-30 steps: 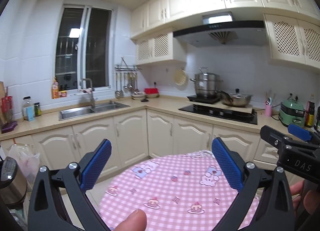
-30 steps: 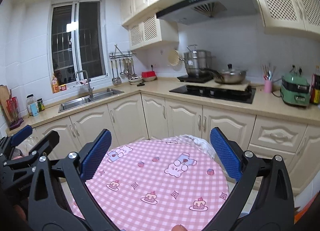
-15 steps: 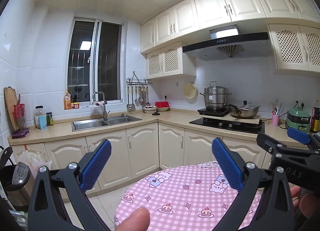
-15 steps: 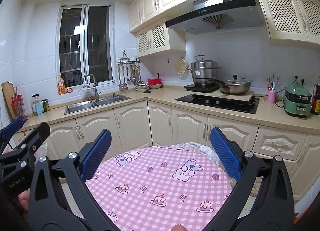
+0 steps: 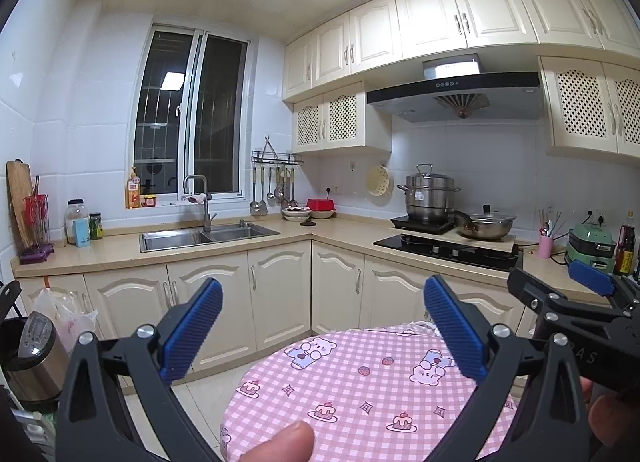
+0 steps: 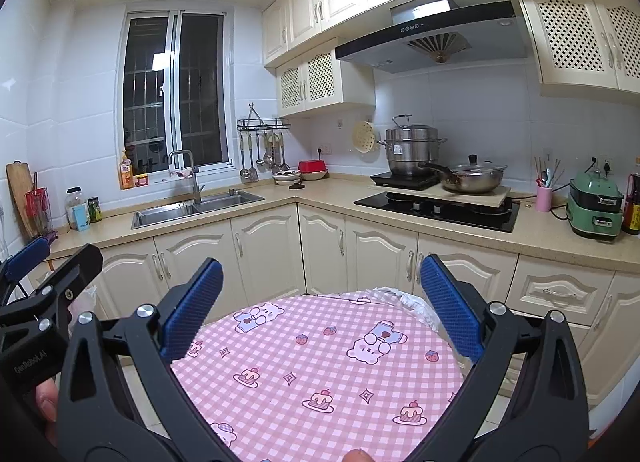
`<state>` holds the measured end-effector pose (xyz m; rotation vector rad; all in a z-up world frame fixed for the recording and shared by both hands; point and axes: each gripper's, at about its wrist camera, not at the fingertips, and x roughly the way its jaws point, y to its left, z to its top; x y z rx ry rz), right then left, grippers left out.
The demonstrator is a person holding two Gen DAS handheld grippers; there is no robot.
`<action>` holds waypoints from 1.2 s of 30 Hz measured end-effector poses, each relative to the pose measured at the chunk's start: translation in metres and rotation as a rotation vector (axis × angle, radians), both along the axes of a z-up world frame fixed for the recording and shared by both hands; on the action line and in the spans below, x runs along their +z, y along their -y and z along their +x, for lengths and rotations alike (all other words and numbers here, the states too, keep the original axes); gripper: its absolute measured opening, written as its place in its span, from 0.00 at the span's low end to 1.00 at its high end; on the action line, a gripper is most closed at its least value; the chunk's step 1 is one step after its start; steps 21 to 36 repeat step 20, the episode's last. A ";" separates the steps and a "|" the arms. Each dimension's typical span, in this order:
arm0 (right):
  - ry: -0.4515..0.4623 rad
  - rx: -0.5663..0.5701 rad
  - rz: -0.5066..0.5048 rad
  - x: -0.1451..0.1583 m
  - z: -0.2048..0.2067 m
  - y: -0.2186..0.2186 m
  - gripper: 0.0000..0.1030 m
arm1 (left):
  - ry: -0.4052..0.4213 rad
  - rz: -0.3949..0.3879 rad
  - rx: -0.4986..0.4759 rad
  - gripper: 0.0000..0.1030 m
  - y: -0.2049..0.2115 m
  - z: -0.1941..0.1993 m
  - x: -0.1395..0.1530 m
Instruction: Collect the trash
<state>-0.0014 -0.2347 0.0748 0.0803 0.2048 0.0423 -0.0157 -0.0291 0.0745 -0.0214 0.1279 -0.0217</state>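
- Both tongs are held up over the round table (image 6: 320, 374), whose pink checked cloth carries bears and cakes; the left gripper (image 5: 322, 326) has its blue pads spread wide with nothing between them.
- Spread just as wide and just as bare is the right gripper (image 6: 320, 302), above the table's near half.
- Seen from the left wrist, the right gripper (image 5: 576, 302) sits off the table's right edge, and a fingertip (image 5: 280, 442) pokes in at the table's near rim.
- Seen from the right wrist, the left gripper (image 6: 44, 294) sits off the table's left edge.
- No loose trash can be made out on the tablecloth in either view.
- A white plastic bag (image 5: 66, 312) hangs on the lower cabinets well left of the table, next to a steel bin-like can (image 5: 30, 358); whether either holds rubbish cannot be told.
- Behind the table runs a beige counter (image 6: 332, 189), with a double sink (image 6: 196, 205) far to the table's left.
- Beyond the table's right side lies a black hob (image 6: 436, 207) bearing a steamer pot (image 6: 412, 149) and a lidded pan (image 6: 472, 177).
- Farther right of the table stands a green cooker (image 6: 596, 201) beside a pink utensil cup (image 6: 544, 197).
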 end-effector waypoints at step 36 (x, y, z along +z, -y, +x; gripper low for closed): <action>-0.003 0.019 -0.002 0.001 0.003 -0.008 0.94 | 0.016 -0.008 0.009 0.96 -0.002 -0.001 -0.003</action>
